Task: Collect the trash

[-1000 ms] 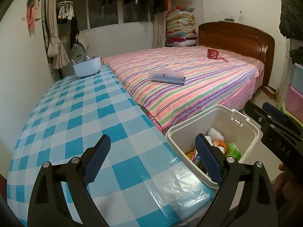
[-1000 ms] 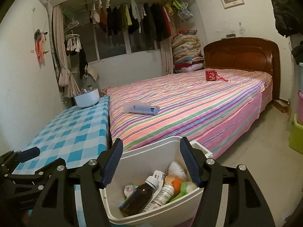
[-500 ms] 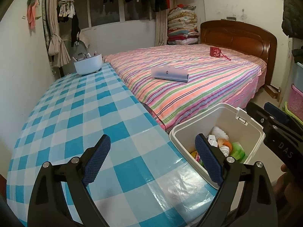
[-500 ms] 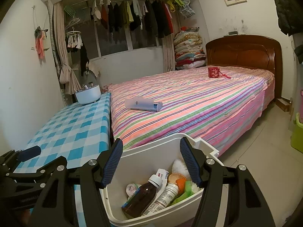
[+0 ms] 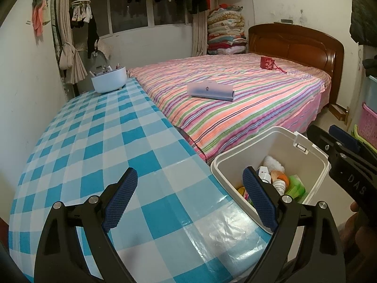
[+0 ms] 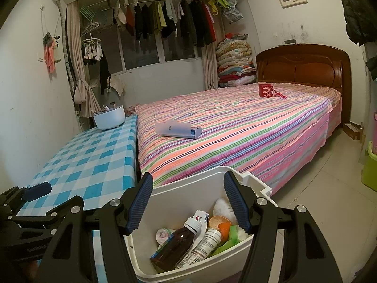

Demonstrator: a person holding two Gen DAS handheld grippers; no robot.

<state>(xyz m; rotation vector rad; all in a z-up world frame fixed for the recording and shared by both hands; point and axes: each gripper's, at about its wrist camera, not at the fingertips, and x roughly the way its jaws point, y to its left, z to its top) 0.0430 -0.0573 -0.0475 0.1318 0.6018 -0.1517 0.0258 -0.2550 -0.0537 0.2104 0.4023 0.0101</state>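
A white plastic bin [image 6: 200, 195] stands on the floor between the checked table and the bed. In it lie a brown bottle [image 6: 174, 247], a white pill bottle [image 6: 202, 245], orange peel [image 6: 221, 226], a green packet [image 6: 233, 235] and a white wad [image 6: 222, 207]. My right gripper [image 6: 188, 188] hangs open just above the bin's mouth, nothing between its blue pads. My left gripper [image 5: 189, 184] stands open over the table's near corner, also with nothing in it. The bin [image 5: 282, 151] sits to its right, and the right gripper [image 5: 341, 146] shows at the right edge.
A blue-and-white checked table [image 5: 94, 141] carries a pale bowl [image 5: 109, 79] of small items at its far end. On the striped bed [image 5: 247, 108] lie a flat lilac case [image 5: 211, 90] and a red pouch [image 5: 267, 62]. Coloured crates [image 5: 370, 122] stand at the right.
Both grippers keep the same opening. The left wrist view has drifted slightly, so the bin sits a little lower and further right in it.
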